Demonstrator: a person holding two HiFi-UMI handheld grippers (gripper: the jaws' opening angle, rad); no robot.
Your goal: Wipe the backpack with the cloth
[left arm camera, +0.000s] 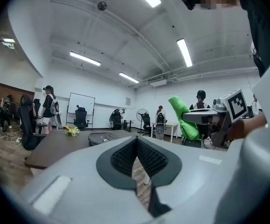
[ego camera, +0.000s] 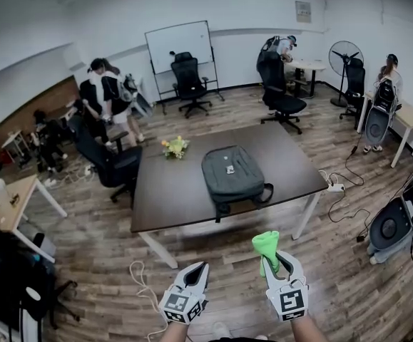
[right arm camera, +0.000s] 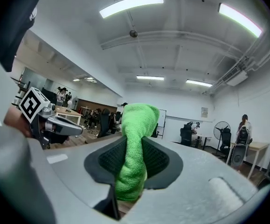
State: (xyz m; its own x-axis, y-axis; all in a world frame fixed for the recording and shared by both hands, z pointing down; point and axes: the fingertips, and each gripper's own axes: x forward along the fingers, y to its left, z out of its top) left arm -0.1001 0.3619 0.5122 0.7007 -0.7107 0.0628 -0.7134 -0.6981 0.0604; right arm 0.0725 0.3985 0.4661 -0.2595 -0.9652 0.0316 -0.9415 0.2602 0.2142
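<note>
A dark grey backpack lies flat on the brown table, its straps hanging over the near edge. In the left gripper view the backpack shows low on the tabletop. My right gripper is shut on a green cloth that sticks up between the jaws; the cloth fills the middle of the right gripper view. My left gripper is shut with nothing in it. Both grippers hover over the floor, short of the table's near edge.
A small bunch of flowers lies on the table's far left part. A power strip and cables sit by the right corner. A black office chair stands left of the table. People, chairs, a whiteboard and a fan are farther off.
</note>
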